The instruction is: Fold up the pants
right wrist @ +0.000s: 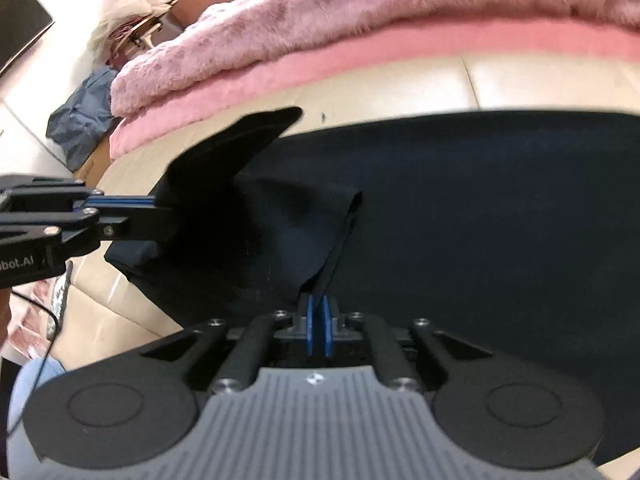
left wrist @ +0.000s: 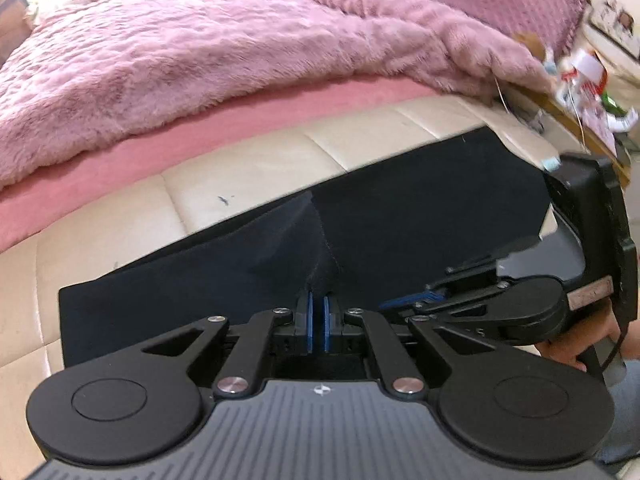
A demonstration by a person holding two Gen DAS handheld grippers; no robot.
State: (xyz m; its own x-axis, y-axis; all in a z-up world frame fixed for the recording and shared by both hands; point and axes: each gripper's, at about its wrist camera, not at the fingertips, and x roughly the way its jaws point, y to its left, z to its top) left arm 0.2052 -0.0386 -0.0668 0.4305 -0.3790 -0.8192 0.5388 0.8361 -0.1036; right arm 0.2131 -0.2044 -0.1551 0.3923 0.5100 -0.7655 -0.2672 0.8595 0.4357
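The pants (right wrist: 460,208) run off the right wrist view at three o'clock. Their pinched edge is hidden between the right gripper (right wrist: 318,312)'s pads. In the left wrist view, clutter (left wrist: 588,80) at two o'clock is too blurred to identify, and the blanket (left wrist: 180,60) is cut off at nine o'clock.

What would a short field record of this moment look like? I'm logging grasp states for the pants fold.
garment: dark pants, spread on a cream quilted surface
left gripper: shut on a pinch of the pants' near edge
right gripper: shut on a fold of the pants' fabric
fabric state: lifted and creased at both grips, flat elsewhere
behind: pink sheet, then fluffy pink blanket
image: some motion blur
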